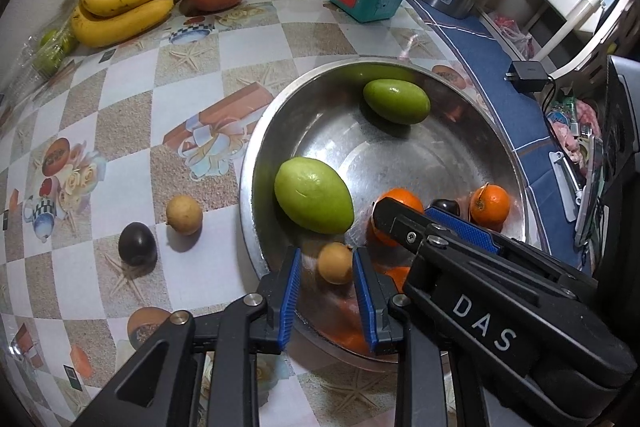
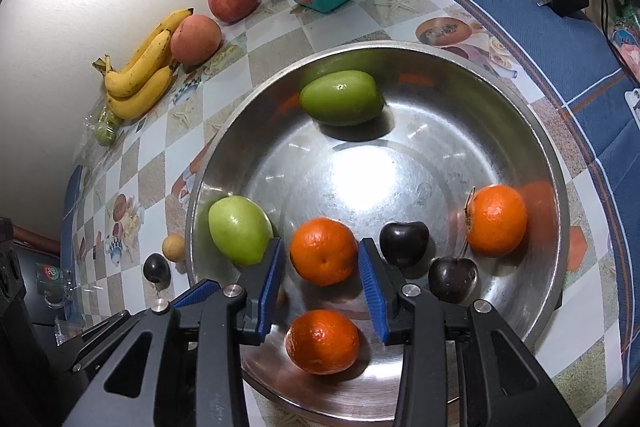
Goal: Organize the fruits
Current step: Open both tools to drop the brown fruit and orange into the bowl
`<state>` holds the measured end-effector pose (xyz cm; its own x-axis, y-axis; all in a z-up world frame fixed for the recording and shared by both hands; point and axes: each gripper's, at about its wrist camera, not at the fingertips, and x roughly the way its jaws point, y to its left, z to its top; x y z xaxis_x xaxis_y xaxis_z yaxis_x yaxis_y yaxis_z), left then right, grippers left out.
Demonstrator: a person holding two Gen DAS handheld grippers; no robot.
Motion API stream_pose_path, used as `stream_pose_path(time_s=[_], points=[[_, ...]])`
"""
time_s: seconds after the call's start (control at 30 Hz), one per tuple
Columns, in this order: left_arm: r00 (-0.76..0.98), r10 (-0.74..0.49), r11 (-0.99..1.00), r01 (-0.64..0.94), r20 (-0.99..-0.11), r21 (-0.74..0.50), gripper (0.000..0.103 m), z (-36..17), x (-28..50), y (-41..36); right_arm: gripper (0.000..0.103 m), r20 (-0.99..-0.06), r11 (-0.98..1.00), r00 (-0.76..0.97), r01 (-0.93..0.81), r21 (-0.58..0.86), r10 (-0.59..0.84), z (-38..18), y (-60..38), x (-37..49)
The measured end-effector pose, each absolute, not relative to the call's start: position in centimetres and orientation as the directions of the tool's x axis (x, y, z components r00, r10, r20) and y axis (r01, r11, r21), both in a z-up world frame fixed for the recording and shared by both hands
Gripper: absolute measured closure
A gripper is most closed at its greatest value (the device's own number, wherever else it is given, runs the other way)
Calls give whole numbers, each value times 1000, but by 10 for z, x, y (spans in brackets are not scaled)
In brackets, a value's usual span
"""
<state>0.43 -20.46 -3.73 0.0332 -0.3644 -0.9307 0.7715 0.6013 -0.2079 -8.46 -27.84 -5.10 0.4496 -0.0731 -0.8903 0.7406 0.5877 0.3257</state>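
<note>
The right claw (image 1: pixel 404 223) hides part of an orange (image 1: pixel 394 217) in the left wrist view. The left claw (image 1: pixel 327 269) is narrow, with a small round tan fruit (image 1: pixel 335 263) between its blue ribbed pads; I cannot tell if they touch it. The right claw's pads stand apart from a bumpy orange between them. Both are in the shiny metal bowl (image 2: pixel 520 131). Ahead lie two smooth green fruits (image 2: pixel 342 103).

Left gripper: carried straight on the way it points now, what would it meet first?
Most likely the small tan fruit between the left gripper fingers, just inside the steel bowl rim; depth is uncertain.
</note>
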Motion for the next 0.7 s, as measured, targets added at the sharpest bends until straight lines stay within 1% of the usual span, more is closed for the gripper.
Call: stream_pose_path(time_s=[0.33,0.7], points=[[58,-379,615,761,-923,-205,73,-24,14,-197,63,-864,599,493,725,340,-106,-29,-276,-85],[94,-371,711,668,-924,-218,73,-20,48,-172,63,-865,597,489,728,336,-109,-28,-278,-87]])
